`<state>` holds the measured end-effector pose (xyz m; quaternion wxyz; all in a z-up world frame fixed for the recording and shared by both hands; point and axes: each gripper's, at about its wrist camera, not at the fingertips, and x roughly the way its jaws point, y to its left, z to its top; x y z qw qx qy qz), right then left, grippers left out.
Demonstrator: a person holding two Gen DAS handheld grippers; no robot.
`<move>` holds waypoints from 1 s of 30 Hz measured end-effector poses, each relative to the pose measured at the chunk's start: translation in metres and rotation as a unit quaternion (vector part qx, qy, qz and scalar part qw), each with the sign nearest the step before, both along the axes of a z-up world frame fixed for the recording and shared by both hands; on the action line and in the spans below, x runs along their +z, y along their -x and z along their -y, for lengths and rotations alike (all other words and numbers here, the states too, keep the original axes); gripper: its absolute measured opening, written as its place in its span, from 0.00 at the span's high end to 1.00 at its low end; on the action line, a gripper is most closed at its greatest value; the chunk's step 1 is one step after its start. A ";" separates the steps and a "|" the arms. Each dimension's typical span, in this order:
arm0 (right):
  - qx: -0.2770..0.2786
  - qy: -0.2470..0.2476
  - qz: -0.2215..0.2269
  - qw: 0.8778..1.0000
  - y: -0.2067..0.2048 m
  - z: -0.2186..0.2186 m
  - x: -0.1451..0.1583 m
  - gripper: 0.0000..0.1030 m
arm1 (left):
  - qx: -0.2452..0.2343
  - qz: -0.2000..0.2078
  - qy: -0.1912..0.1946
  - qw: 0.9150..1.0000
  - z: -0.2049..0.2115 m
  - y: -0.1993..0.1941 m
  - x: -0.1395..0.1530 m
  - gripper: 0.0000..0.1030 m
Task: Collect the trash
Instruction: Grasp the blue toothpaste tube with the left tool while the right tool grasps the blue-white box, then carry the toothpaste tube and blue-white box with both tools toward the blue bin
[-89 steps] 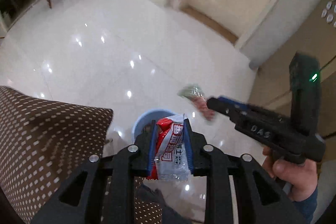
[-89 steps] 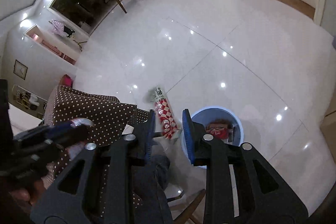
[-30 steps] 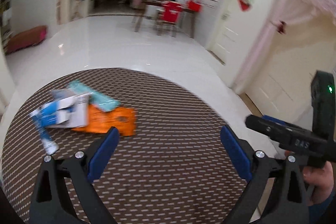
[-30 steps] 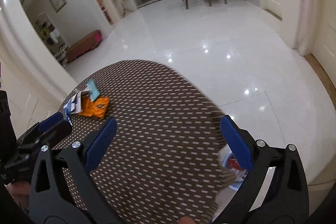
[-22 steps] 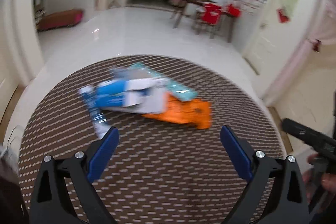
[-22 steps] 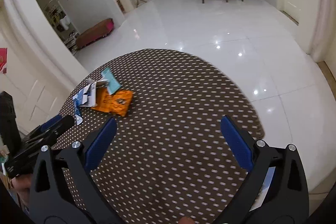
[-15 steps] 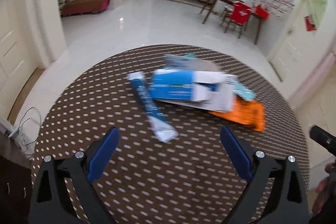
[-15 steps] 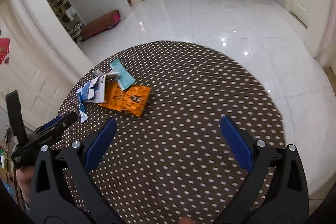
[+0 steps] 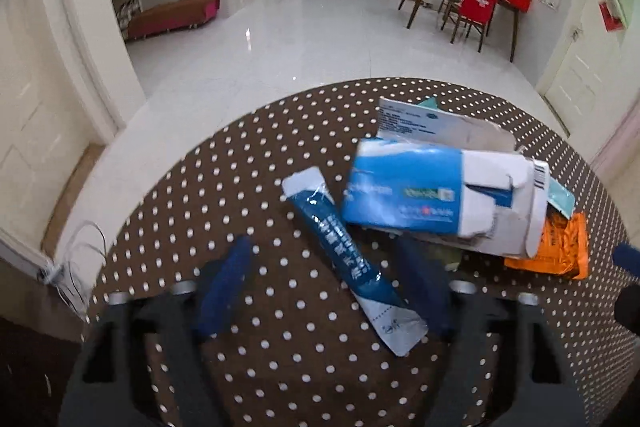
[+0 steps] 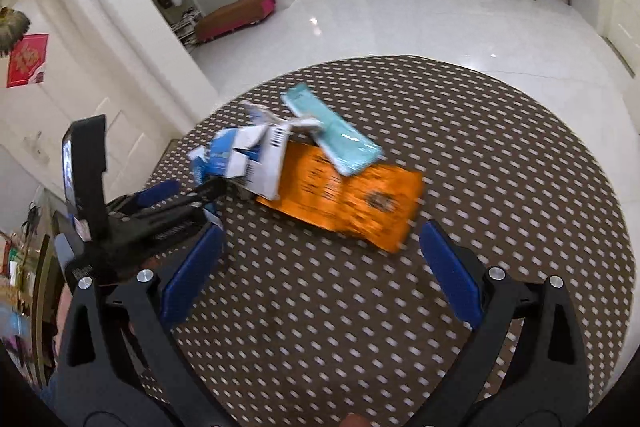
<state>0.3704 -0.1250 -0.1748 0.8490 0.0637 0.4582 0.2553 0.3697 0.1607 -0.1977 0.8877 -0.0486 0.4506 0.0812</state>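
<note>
A pile of trash lies on a round brown polka-dot table. A long dark-blue sachet lies between the fingers of my open left gripper, whose blue pads are blurred and straddle it. Behind it are a torn blue-and-white box, an orange packet and a teal packet. In the right wrist view my right gripper is open and empty above the table, with the orange packet, teal packet and box ahead. The left gripper shows there at the left.
White tiled floor surrounds the table. A wooden table with red chairs stands far back right. A low pink bench stands by the left wall. Cables lie on the floor at the table's left edge.
Both grippers dropped their wrappers at the blue bin, opened, and swung to the table. The left gripper has closed in on the dark-blue sachet and its fingers have narrowed around it.
</note>
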 end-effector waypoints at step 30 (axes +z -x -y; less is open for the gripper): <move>0.226 0.099 0.064 0.967 -0.057 -0.145 -0.024 0.53 | 0.022 0.028 0.080 0.996 -0.035 0.077 0.012 0.88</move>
